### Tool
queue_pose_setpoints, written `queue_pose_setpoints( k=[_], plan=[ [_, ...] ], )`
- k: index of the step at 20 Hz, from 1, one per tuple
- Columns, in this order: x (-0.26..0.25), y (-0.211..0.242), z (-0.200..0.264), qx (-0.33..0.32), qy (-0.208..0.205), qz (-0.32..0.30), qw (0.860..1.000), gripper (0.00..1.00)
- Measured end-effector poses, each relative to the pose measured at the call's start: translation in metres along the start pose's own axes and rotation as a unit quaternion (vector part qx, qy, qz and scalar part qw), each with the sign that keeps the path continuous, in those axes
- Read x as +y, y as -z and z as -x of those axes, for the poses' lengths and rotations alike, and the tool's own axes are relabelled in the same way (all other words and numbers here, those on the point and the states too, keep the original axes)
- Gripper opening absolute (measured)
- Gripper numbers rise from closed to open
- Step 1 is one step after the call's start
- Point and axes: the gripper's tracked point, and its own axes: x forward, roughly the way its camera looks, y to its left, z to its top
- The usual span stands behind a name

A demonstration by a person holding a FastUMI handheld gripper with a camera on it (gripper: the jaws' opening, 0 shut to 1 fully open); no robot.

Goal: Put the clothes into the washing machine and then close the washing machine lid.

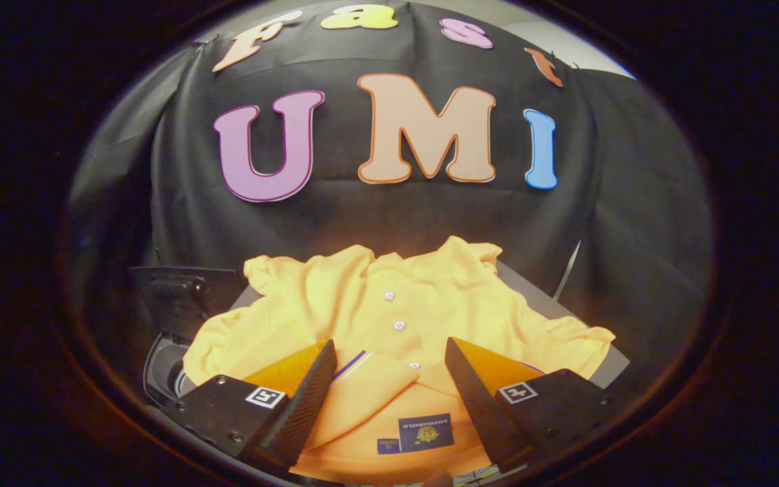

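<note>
Your gripper point(389, 385) is spread wide, its fingers straddling the collar of the shirt point(389, 311) without pressing on it. The shirt lies flat on the tabletop point(609, 368), buttons up, collar toward you and sleeves out at 10 and 3 o'clock. The washer point(166, 368) sits at 9 o'clock of the shirt, just beyond your left finger; a dark round opening shows there, with what looks like its raised lid point(180, 291) behind it, though that part is dim. By my reading nothing is done yet: you have the shirt to pinch, carry to the opening and drop in, then the lid to close.
</note>
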Motion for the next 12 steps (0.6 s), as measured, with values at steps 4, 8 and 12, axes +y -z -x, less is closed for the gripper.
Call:
queue_pose_setpoints(
  k=[4,8,12],
  plan=[
    [0.007,0.002,-0.011,0.024,-0.005,-0.007,1.000,0.95],
    [0.015,0.006,-0.011,0.040,-0.018,0.000,0.999,0.73],
    [0.017,0.001,-0.011,0.037,0.003,-0.001,0.999,0.32]
  ],
)
